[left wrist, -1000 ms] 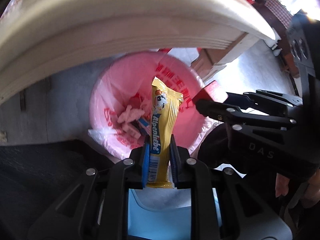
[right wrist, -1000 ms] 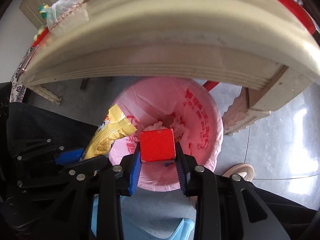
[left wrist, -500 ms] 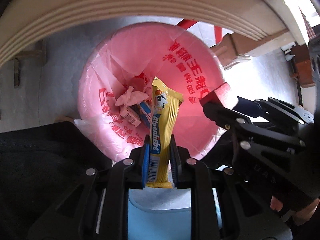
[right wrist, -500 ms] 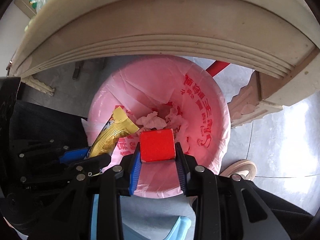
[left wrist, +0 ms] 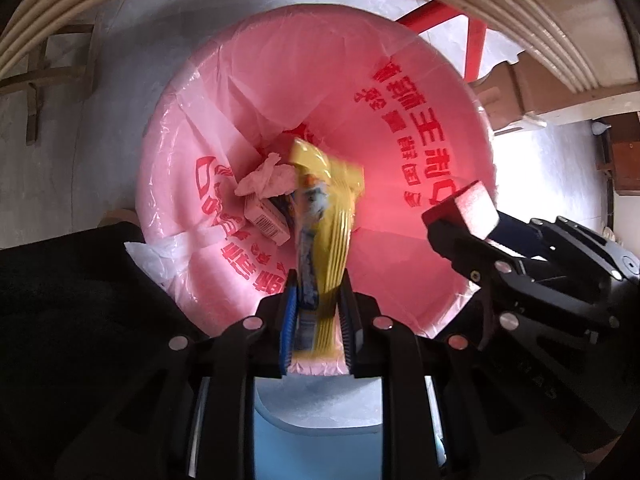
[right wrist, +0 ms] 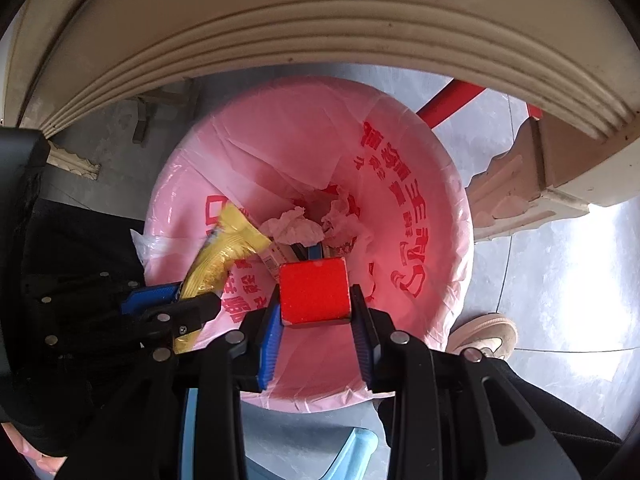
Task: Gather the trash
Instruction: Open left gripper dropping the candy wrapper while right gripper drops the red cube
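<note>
A bin lined with a pink bag (left wrist: 400, 92) (right wrist: 424, 216) stands on the floor below both grippers; crumpled tissues (right wrist: 296, 228) and a small white box (left wrist: 266, 222) lie inside. My left gripper (left wrist: 318, 304) has its jaws slightly parted around a yellow candy wrapper (left wrist: 326, 216), which looks blurred and tilted over the bin; the wrapper also shows in the right wrist view (right wrist: 224, 256). My right gripper (right wrist: 314, 300) is shut on a red box (right wrist: 314, 294) above the bin's near rim; the red box shows at the right of the left wrist view (left wrist: 464, 212).
A cream table edge (right wrist: 320, 32) arches over the bin. A carved table leg (right wrist: 520, 184) and red metal bars (left wrist: 472, 40) stand at the right. A light blue stool (left wrist: 316, 440) is under the grippers. A person's shoe (right wrist: 488, 336) rests on the grey floor.
Both grippers have moved lower and closer over the bin. The left jaws have loosened and the yellow wrapper has tilted and blurred. The red box stays held.
</note>
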The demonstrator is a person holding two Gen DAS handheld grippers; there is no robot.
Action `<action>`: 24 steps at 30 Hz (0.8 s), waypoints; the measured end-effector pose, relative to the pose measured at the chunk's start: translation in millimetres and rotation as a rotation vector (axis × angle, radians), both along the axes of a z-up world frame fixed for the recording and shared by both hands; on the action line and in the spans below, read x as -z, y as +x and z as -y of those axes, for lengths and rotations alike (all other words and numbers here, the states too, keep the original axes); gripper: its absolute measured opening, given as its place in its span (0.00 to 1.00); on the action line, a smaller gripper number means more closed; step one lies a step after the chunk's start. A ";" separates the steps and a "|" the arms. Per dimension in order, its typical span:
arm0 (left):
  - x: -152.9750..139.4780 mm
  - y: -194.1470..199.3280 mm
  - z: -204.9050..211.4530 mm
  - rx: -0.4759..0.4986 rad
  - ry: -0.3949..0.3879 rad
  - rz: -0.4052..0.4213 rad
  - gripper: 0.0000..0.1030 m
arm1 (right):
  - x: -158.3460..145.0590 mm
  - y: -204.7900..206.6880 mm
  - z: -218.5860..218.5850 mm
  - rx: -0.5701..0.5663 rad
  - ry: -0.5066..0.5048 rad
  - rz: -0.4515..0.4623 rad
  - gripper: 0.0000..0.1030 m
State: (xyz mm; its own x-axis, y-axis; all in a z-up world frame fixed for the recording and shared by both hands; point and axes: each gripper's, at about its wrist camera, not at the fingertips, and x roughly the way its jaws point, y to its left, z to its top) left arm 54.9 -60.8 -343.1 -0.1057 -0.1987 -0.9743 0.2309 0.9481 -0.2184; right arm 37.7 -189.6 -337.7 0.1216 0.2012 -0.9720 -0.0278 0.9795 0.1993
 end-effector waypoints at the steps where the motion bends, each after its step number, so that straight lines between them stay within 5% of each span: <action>1: 1.4 0.3 1.1 0.004 0.003 -0.002 0.18 | 1.1 0.4 0.4 -0.001 -0.003 0.002 0.31; 10: 7.6 8.1 -1.8 -0.022 0.045 -0.022 0.45 | -0.3 3.8 9.7 0.027 -0.001 0.001 0.38; 15: 9.6 8.5 -3.3 -0.013 0.086 -0.032 0.50 | -2.9 4.6 13.2 0.044 -0.018 0.006 0.52; 24: 5.0 4.3 1.4 0.040 0.143 -0.009 0.66 | -5.8 4.0 21.1 0.088 -0.007 -0.001 0.62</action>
